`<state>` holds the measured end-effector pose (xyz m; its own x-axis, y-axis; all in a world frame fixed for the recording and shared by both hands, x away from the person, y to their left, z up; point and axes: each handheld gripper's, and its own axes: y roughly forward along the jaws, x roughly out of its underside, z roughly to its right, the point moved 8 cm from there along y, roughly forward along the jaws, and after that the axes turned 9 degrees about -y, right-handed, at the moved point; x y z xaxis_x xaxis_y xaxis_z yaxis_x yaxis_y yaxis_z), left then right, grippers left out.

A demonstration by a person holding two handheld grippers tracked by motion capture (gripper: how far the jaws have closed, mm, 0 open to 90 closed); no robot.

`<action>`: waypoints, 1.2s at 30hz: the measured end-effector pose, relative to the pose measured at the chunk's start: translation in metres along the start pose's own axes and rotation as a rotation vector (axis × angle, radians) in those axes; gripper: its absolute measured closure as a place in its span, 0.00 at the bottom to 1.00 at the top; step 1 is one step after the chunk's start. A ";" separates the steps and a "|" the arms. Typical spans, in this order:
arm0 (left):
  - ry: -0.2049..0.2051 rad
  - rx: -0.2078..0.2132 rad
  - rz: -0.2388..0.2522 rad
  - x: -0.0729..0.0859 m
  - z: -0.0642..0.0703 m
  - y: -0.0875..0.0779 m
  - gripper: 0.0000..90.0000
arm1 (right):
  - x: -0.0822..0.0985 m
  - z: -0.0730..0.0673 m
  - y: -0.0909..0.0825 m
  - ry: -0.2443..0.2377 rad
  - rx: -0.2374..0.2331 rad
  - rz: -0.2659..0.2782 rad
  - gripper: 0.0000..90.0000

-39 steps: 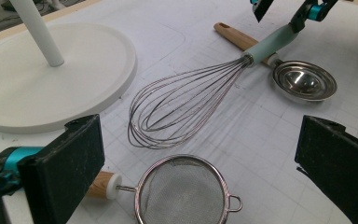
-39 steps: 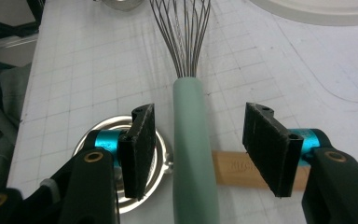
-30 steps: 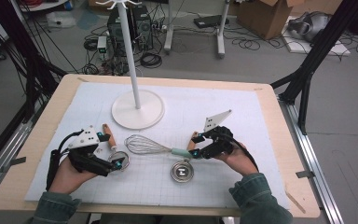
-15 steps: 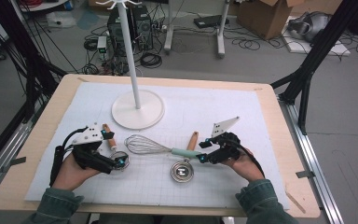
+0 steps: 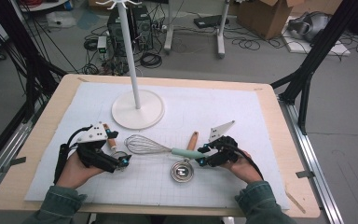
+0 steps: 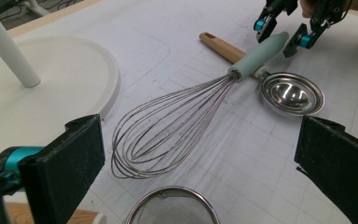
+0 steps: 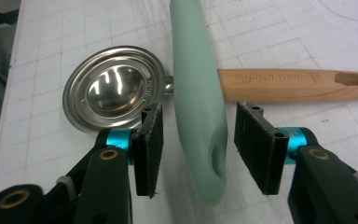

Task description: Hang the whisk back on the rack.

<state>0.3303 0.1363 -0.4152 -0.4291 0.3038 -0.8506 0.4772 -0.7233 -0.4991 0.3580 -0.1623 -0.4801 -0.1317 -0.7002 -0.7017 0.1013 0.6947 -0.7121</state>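
A wire whisk (image 5: 144,145) with a pale green handle (image 7: 198,93) lies on the white mat, handle pointing right. My right gripper (image 5: 201,155) is down at the handle's end, one jaw on each side. Its jaws have just been closing, and a narrow gap still shows beside each pad (image 7: 149,149), so it is open around the handle. In the left gripper view the whisk (image 6: 168,121) lies ahead, with the right gripper (image 6: 284,35) at its far end. My left gripper (image 5: 123,161) rests on the mat left of the whisk, jaws wide open and nothing between them.
A steel measuring spoon (image 5: 182,171) with a wooden handle (image 7: 284,85) lies under the whisk's handle. A small mesh strainer (image 6: 172,207) sits by the left gripper. A white pole stand's round base (image 5: 137,109) stands behind the whisk.
The right gripper has sunk slightly toward the mat at the whisk handle's end, and its jaws have narrowed around the handle. The left hand and the whisk have not moved.
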 end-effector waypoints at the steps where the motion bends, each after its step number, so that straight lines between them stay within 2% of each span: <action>1: 0.002 0.000 -0.002 0.000 0.000 0.000 0.02 | 0.000 0.000 0.001 -0.002 -0.001 -0.006 0.60; 12: 0.003 0.006 -0.007 0.001 0.002 0.004 0.02 | 0.000 -0.001 0.006 -0.018 -0.006 -0.024 0.65; 18: 0.011 0.013 -0.013 0.001 0.004 0.007 0.02 | -0.003 0.000 0.007 -0.034 -0.010 -0.016 0.71; 27: 0.029 0.026 -0.025 -0.002 0.006 0.014 0.03 | -0.003 -0.001 0.006 -0.042 -0.020 -0.020 0.72; 36: 0.071 0.089 -0.041 -0.009 0.016 0.027 0.13 | -0.004 -0.004 0.003 -0.050 -0.026 -0.017 0.72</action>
<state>0.3348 0.1039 -0.4189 -0.3897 0.3749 -0.8412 0.3892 -0.7608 -0.5194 0.3546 -0.1567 -0.4797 -0.0841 -0.7190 -0.6899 0.0733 0.6860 -0.7239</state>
